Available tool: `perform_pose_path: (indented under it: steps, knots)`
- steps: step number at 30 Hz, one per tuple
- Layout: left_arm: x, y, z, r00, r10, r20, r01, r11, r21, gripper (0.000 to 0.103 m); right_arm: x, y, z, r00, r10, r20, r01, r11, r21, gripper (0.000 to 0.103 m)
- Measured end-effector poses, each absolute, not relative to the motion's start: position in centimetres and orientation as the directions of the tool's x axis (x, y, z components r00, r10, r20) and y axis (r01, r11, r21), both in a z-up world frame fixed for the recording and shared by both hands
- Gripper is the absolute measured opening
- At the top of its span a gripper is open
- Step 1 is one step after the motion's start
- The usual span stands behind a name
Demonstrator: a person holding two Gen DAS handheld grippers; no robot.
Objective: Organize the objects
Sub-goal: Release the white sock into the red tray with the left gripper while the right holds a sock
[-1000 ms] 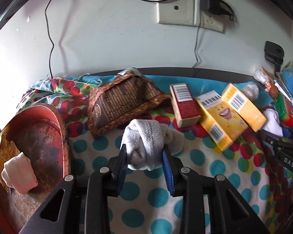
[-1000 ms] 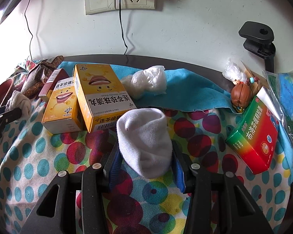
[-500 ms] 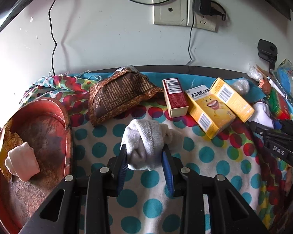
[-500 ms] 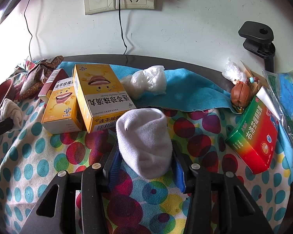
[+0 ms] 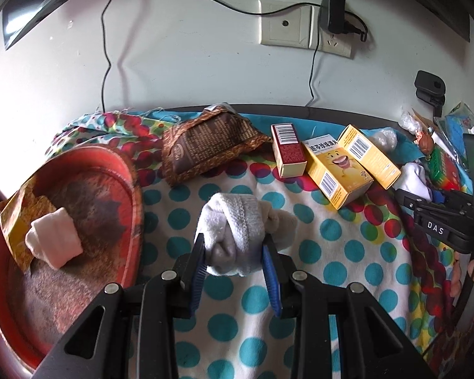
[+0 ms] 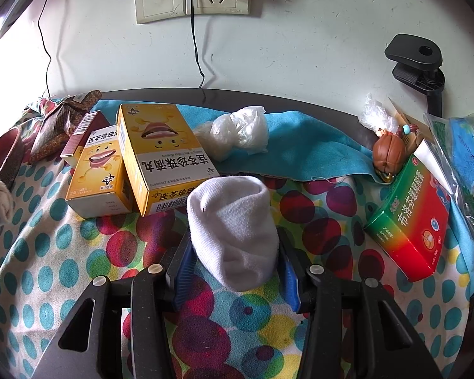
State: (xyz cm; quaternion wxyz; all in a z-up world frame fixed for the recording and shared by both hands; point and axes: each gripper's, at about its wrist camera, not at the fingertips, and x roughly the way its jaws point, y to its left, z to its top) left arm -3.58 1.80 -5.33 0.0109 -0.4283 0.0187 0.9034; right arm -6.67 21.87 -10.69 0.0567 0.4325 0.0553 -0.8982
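my left fingers (image 5: 233,252) clamp a grey rolled sock (image 5: 233,233); my right fingers (image 6: 235,252) clamp a white sock (image 6: 233,221); yellow boxes (image 6: 161,164) lie just beyond.

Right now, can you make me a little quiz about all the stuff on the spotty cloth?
1. True or false: the left gripper is shut on a greyish sock.
2. What colour is the sock in the right gripper?
3. What lies in the red basin: A) a pale folded cloth, B) a yellow box, C) a brown pouch?

Key: 1 true; 2 white; 3 A.
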Motion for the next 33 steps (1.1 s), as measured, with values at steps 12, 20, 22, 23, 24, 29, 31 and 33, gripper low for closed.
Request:
perform_pose_path:
  steps: [12, 20, 22, 23, 24, 29, 31, 33]
  knots:
    - [-1.1, -2.2, -2.4, -0.657, -0.058, -0.752, 0.04, -0.998, 0.043, 0.033, -6.9, 22.2, -10.7, -0.618, -0.058, -0.784, 0.151, -0.988, -0.046, 0.044]
    - [0.4, -7.1, -1.4, -0.654, -0.13, -0.745, 0.14, -0.989, 0.049, 0.033, -6.9, 22.0, -10.5, -0.62, -0.048, -0.783, 0.147, -0.988, -0.056, 0.045]
    - [0.7, -8.5, -1.5, -0.645, -0.152, -0.749, 0.166, -0.985, 0.057, 0.033, -6.9, 21.9, -10.5, -0.62, -0.046, -0.783, 0.147, -0.987, -0.058, 0.045]
    - [0.9, -9.0, -1.6, -0.644, -0.156, -0.748, 0.175, -0.983, 0.055, 0.033, -6.9, 21.8, -10.5, -0.62, -0.046, -0.783, 0.147, -0.988, -0.058, 0.045]
    - [1.0, -9.7, -1.7, -0.641, -0.164, -0.75, 0.189, -0.98, 0.052, 0.033, -6.9, 21.8, -10.4, -0.62, -0.046, -0.783, 0.146, -0.988, -0.058, 0.046]
    - [1.8, -13.3, -2.6, -0.612, -0.202, -0.764, 0.253, -0.966, 0.053, 0.033, -7.0, 21.7, -10.3, -0.621, -0.039, -0.783, 0.144, -0.987, -0.066, 0.046]
    - [2.1, -14.7, -3.0, -0.602, -0.212, -0.77, 0.277, -0.96, 0.048, 0.033, -7.0, 21.7, -10.2, -0.622, -0.037, -0.782, 0.144, -0.987, -0.067, 0.046]
    - [2.3, -16.2, -3.5, -0.586, -0.218, -0.78, 0.3, -0.953, 0.041, 0.033, -6.9, 21.6, -10.1, -0.622, -0.035, -0.782, 0.144, -0.987, -0.07, 0.046]
